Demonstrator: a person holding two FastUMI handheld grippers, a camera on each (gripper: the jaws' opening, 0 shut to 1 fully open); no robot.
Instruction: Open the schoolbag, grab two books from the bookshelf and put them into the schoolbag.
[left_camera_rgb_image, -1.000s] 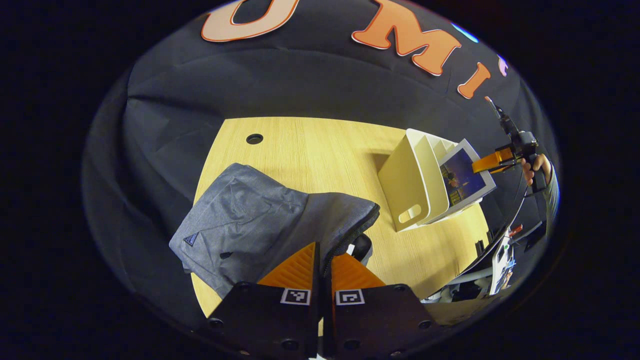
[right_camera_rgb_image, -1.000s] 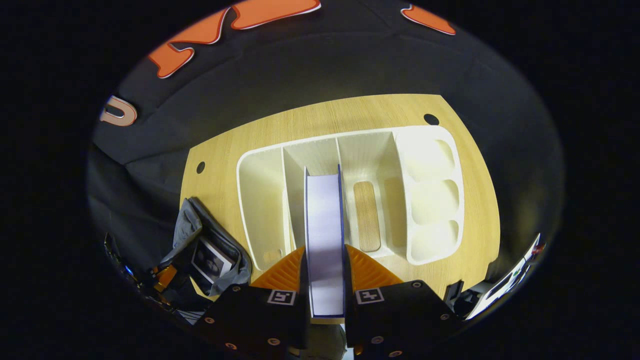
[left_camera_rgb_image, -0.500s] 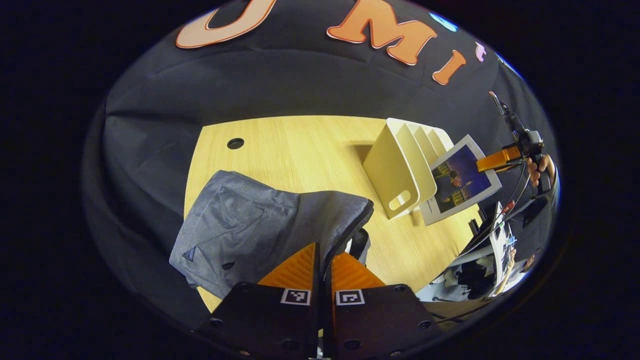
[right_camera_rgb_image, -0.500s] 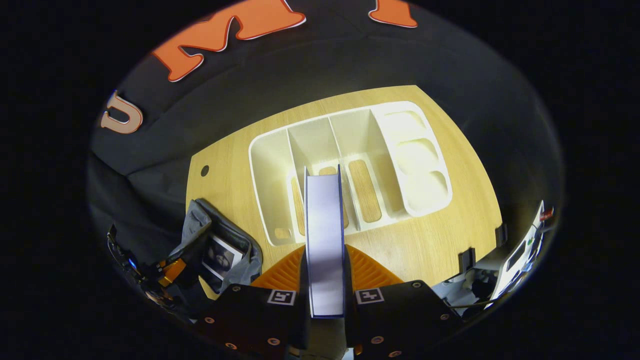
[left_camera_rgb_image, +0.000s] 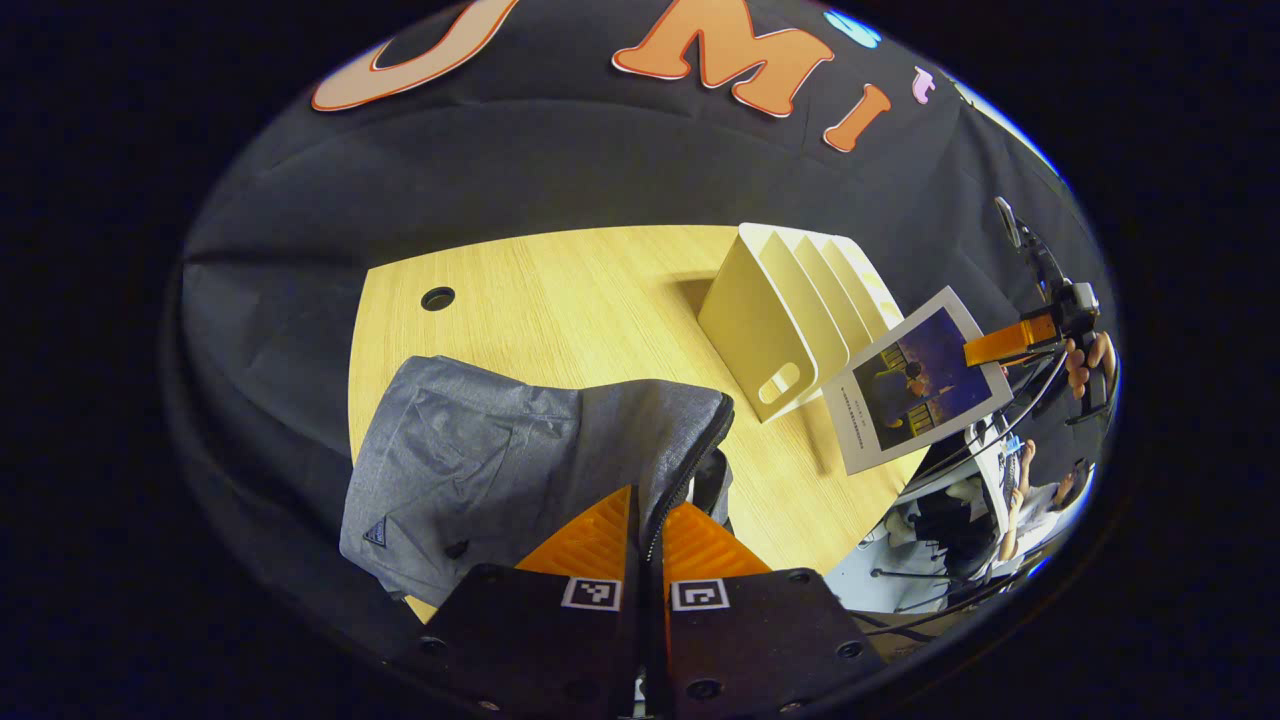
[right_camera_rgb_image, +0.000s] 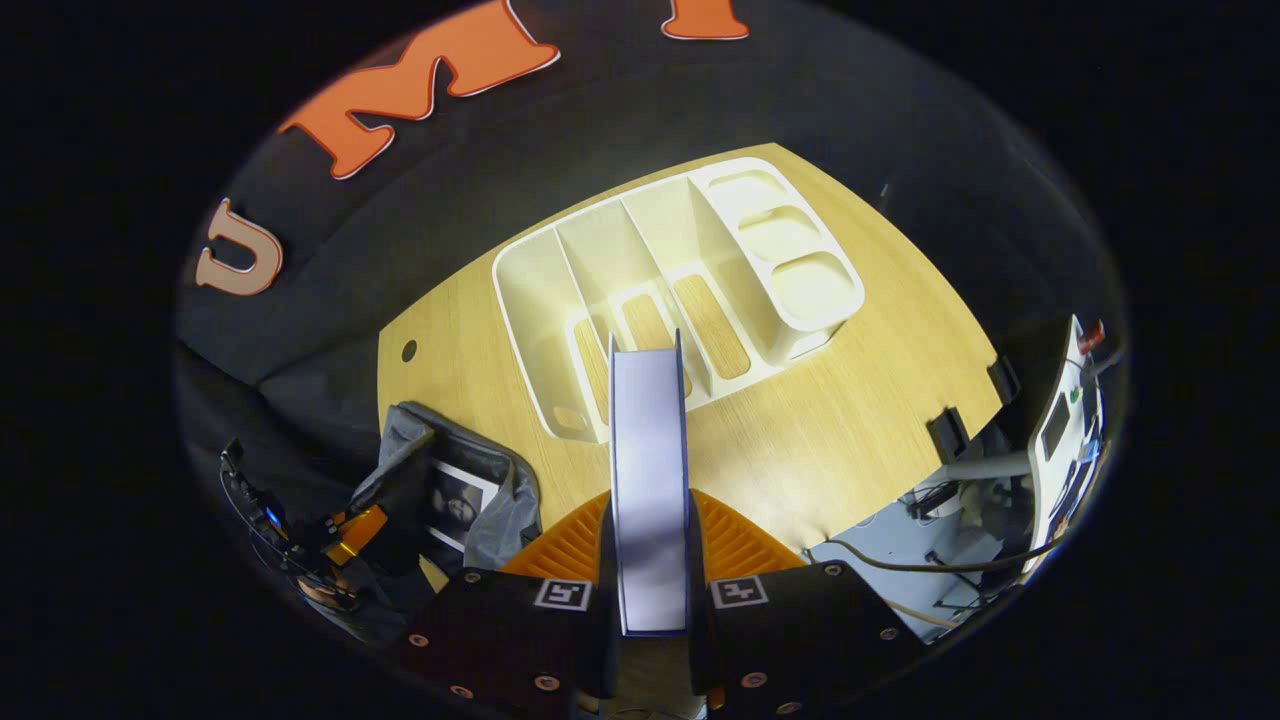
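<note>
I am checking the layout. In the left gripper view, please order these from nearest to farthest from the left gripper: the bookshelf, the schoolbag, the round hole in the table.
1. schoolbag: its zipper edge is held between the left gripper fingers.
2. bookshelf: beyond the bag, up and right.
3. round hole: far table edge, upper left; close to the shelf's distance, so this ranking is uncertain.
</note>
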